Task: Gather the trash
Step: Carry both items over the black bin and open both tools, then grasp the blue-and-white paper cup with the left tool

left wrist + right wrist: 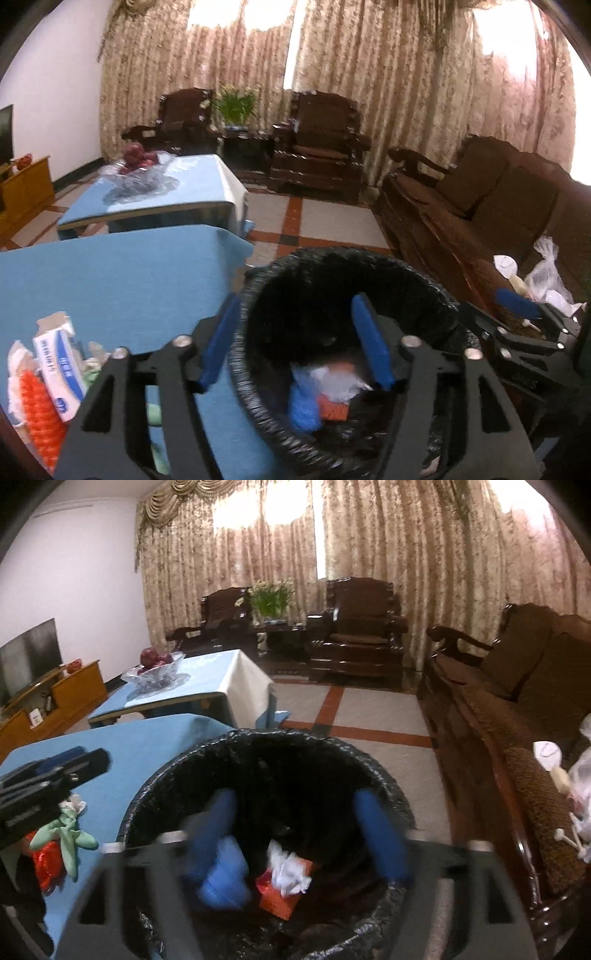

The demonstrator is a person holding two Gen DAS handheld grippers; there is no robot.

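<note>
Claw, right (pixel 295 827): spread wide and empty, hanging over the mouth of the bin (pixel 192 760); its blue fingers (pixel 380 834) are blurred.
Claw, left (pixel 295 339): also open and empty, straddling the bin's near-left rim, one finger outside over the tabletop (pixel 110 280), the other over the opening.
Bin: round, lined with a black bag (pixel 417 280), directly below both claws, standing between the tabletop and the sofa (pixel 517 716).
Bin contents: a blue crumple (pixel 225 878), a white wad (pixel 290 871) and a red-orange packet (pixel 277 897) lie at the bottom; it looks far from full.
Done so far: by my reckoning a few pieces are already in.
Left, tabletop: to the left of the left claw sit a tissue pack (pixel 59 369), an orange mesh thing (pixel 38 417) and a pale green scrap (pixel 70 834), with something red (pixel 46 864) beside it.
Left, sofa: to the right of the right claw, white plastic bags (pixel 546 273) and small bits I can't identify rest on the seat.
Progress: roughly partway, I'd say; both piles are untouched.
Further tabletop: ahead of the claws, a glass fruit bowl (pixel 155 672), not trash by the look of it.
</note>
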